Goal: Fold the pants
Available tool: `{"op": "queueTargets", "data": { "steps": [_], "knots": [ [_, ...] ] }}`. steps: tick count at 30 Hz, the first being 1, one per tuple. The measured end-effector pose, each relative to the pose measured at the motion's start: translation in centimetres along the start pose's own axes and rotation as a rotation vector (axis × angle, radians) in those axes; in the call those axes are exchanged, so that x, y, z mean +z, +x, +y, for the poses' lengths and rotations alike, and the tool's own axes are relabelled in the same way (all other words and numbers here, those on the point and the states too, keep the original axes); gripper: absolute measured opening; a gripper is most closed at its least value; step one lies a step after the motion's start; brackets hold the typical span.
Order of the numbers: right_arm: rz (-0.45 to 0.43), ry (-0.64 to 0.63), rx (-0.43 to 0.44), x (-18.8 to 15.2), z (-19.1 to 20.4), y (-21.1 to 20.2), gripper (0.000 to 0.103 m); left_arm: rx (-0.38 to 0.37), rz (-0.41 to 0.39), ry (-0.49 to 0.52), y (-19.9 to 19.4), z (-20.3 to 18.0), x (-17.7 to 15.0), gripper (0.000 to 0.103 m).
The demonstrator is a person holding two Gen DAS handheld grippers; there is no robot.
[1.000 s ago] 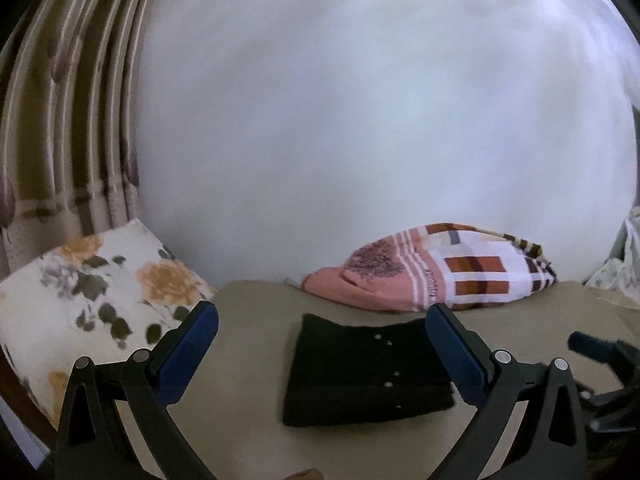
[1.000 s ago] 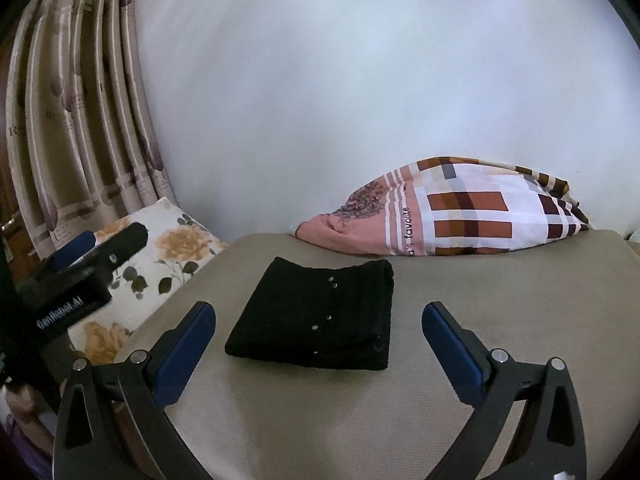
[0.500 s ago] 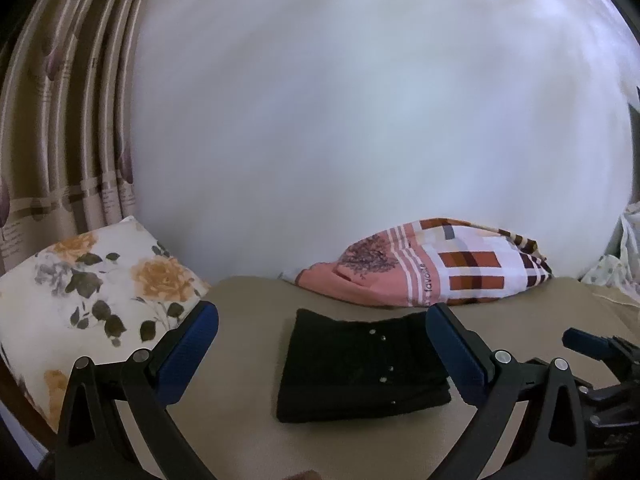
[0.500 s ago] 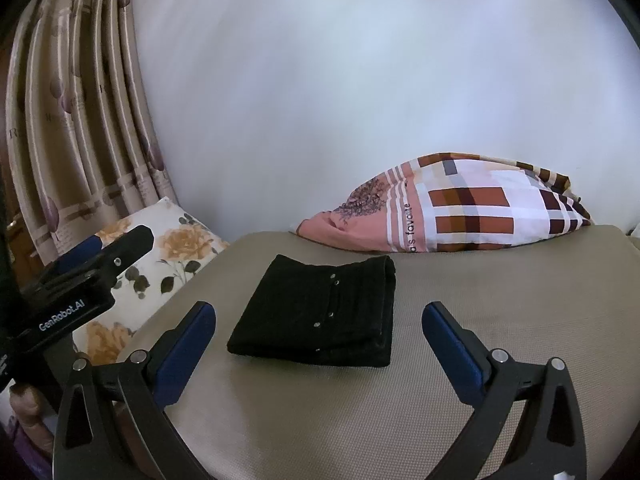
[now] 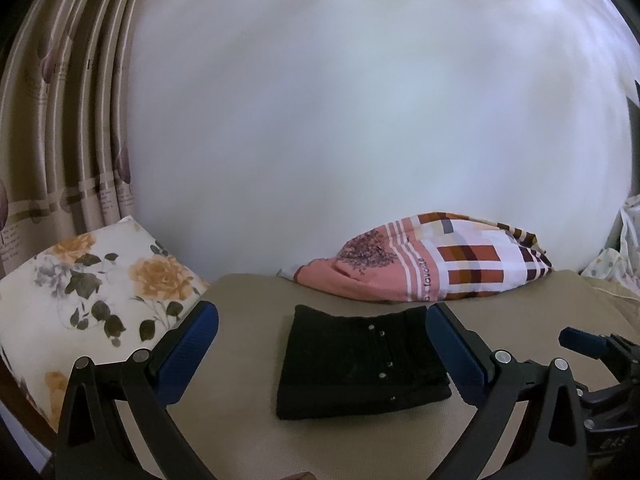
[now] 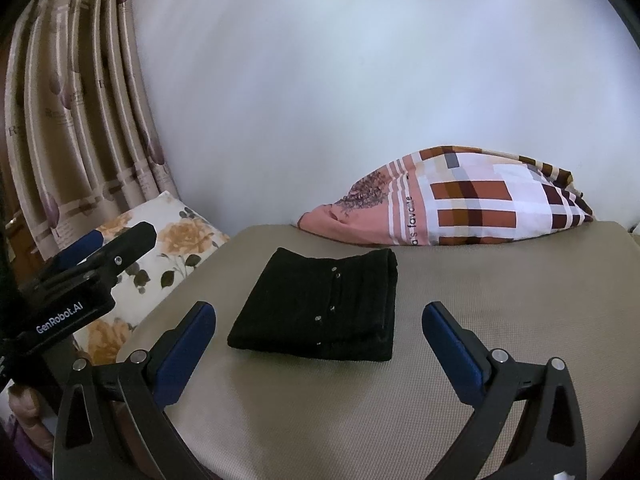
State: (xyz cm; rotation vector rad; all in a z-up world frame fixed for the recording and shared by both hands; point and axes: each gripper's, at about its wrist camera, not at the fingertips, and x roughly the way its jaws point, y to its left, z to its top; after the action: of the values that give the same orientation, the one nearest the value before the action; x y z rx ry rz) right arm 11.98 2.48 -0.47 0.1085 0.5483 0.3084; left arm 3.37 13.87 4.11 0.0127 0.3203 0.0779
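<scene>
the floral pillow lies left of the folded black pants, which sit flat on the beige bed. the left tool and the right tool both gape wide, holding nothing, short of the pants. the plaid pillow lies behind the pants, to their right.

The beige bed carries folded black pants and 2 pillows.
</scene>
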Motion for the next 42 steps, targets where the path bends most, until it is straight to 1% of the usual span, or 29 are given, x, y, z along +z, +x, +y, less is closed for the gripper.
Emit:
{"op": "queueTargets", "data": {
  "steps": [5,15,36,42],
  "knots": [
    [0.012,-0.003,0.002,-0.3,0.4,-0.1,0.103,-0.002,0.005,0.001,0.0,0.0,-0.3,0.103],
    [0.023,0.001,0.01,-0.2,-0.2,0.4,0.103,-0.009,0.012,0.004,0.2,0.1,-0.8,0.103],
    [0.027,0.002,0.015,-0.3,-0.4,0.5,0.103,-0.015,0.014,0.006,0.4,0.3,-1.1,0.103],
    [0.032,0.003,0.017,-0.6,-0.4,0.5,0.103,-0.043,0.044,-0.014,0.6,0.7,-1.4,0.103]
  ]
}}
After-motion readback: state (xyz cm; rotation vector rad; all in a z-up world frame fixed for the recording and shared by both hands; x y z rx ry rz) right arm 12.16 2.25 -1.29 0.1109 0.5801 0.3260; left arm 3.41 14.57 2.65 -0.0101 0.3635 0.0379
